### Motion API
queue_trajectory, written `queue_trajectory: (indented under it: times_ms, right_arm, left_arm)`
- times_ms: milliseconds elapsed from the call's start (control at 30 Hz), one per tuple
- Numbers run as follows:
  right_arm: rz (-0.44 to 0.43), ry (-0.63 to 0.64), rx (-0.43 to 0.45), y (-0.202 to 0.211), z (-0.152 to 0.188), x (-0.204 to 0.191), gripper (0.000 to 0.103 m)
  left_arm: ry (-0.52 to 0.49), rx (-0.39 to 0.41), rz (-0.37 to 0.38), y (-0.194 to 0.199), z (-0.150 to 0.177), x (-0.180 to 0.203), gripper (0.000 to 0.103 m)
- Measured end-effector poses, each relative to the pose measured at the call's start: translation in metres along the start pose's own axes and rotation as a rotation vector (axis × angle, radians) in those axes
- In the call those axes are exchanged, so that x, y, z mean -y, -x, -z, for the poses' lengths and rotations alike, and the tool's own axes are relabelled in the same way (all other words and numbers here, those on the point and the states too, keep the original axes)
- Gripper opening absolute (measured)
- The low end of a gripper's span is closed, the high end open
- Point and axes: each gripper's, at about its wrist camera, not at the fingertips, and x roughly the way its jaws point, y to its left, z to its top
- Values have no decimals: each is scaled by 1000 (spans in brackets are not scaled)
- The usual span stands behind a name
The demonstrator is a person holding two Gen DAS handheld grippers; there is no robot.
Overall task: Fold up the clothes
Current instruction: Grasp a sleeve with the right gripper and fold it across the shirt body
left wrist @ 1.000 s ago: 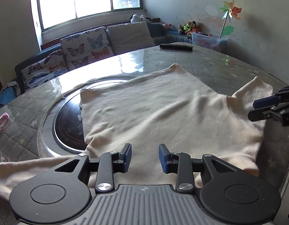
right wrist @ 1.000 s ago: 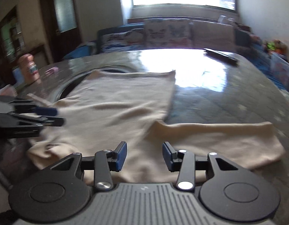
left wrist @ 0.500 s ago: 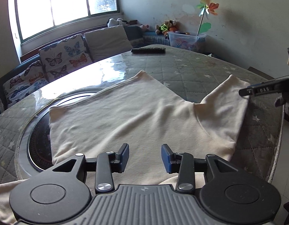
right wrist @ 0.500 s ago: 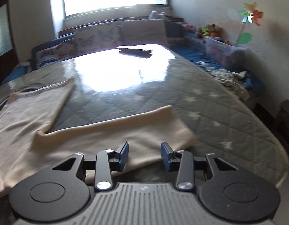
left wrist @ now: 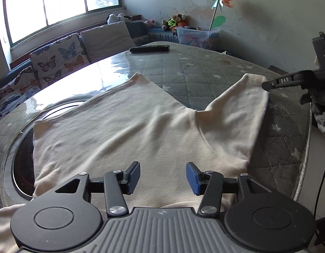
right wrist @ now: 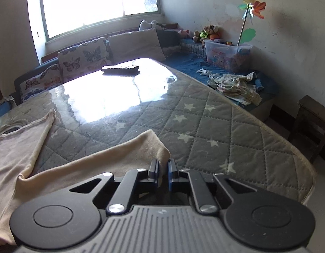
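A cream long-sleeved shirt [left wrist: 128, 130] lies spread flat on a round table with a grey quilted star cover [left wrist: 204, 69]. My left gripper [left wrist: 163, 176] hovers over the shirt's near edge; its jaws are opening and the pads press on nothing. My right gripper [right wrist: 163, 167] is shut on the cuff end of the shirt's sleeve [right wrist: 120, 156], which bunches up between the blue pads. In the left wrist view the right gripper [left wrist: 265, 84] shows at the far right, pinching the sleeve's tip [left wrist: 253, 80].
A black remote [left wrist: 149, 48] lies at the table's far side. A dark round inset [left wrist: 21, 164] sits under the shirt's left part. Cushioned sofa [left wrist: 57, 59], toy box [right wrist: 227, 52] and loose clothes [right wrist: 236, 86] lie beyond. A dark stool [right wrist: 312, 124] stands right of the table edge.
My right gripper swung right along the sleeve to its cuff end and shut on it. My left gripper's jaws spread wider and it shifted over the shirt's near edge.
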Motion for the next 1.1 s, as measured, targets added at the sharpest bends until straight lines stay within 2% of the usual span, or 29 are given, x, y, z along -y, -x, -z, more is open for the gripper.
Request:
queue_trajectory:
  times_ms: [233,467,567,800,1100]
  right_arm:
    - [3,-1,5,8,-8,-3,7]
    - [-79,31,95,58,-43,-29,7]
    - [-133,51,117,76,-54,-48,7]
    - [-310,154,140,109,-69,-122,7]
    - [-502,316,88,109,-44,-232,7]
  left_arm:
    - [-33,-10,26,-12,1,18,57]
    - [-18,36,20,3,1,10,60]
    - [16,63,-12,19,5,-6,62]
    - [119,104,-106,55,27,-55,67]
    - [223,104,-160,78,64,-91,69]
